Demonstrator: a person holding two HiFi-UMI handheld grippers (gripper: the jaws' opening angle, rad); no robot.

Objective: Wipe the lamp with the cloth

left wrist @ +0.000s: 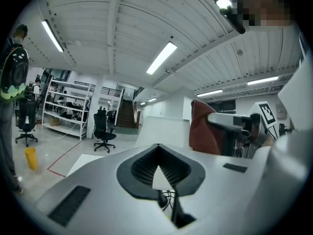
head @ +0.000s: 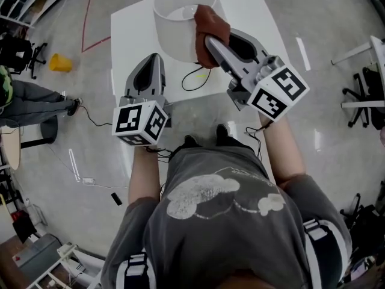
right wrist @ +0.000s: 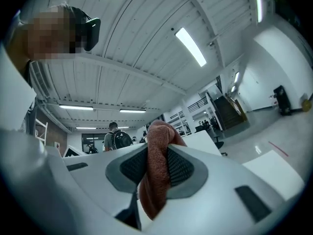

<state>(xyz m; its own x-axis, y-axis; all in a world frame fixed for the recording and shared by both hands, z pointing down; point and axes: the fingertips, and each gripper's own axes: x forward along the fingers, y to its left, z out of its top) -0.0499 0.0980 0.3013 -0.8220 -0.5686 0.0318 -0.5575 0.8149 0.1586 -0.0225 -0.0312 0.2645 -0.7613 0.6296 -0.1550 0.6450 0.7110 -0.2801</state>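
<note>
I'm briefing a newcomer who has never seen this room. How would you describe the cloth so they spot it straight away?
Find the white table at the top of the head view, with the white lamp shade on it. At the shade's right side is the cloth, pinched in the right hand-held gripper. Its rust-red colour sets it apart from the white shade and table and the grey gripper.

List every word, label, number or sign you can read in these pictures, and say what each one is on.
No words, numbers or brand names can be read in any view.
Left cube on the left gripper: black-and-white square markers, patterns only, no letters.
Right cube on the right gripper, which grips the cloth: the same kind of markers.
Person's shirt: a pale graphic print, no lettering visible.
</note>
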